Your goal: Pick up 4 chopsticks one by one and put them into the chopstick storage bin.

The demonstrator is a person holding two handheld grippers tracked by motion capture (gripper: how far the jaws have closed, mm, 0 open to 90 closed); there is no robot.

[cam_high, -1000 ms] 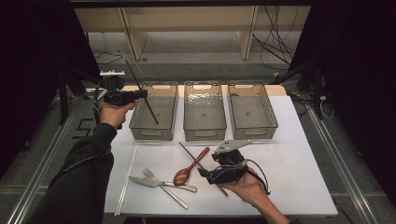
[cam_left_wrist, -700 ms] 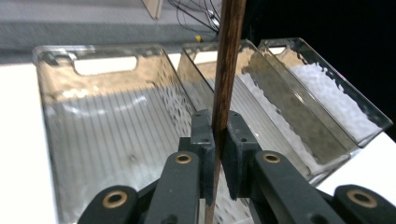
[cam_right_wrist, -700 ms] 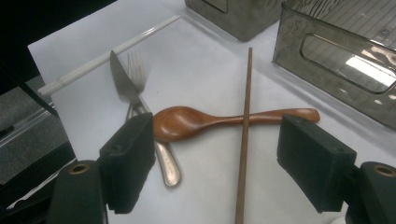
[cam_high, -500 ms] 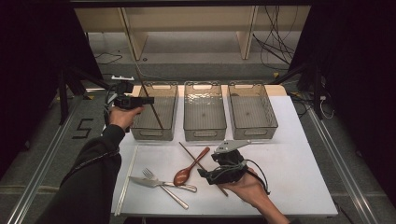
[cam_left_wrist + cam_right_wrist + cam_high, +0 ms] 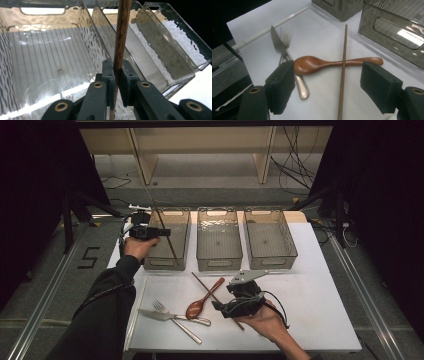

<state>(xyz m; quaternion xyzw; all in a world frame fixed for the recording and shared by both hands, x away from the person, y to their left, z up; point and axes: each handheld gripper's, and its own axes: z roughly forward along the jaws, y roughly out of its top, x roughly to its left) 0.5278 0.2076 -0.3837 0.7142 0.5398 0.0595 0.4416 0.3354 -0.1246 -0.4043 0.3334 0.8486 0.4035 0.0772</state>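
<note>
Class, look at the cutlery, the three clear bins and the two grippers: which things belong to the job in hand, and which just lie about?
In the job:
left gripper, shut on the dark wooden chopstick
leftmost clear plastic bin below it
right gripper, open over the second wooden chopstick

Lying about:
brown wooden spoon
steel fork
steel knife
middle bin
right bin

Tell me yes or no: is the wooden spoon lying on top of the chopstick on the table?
No, the chopstick lies across the top of the wooden spoon handle.

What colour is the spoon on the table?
Reddish-brown wood; the spoon shows best in the right gripper view.
</note>
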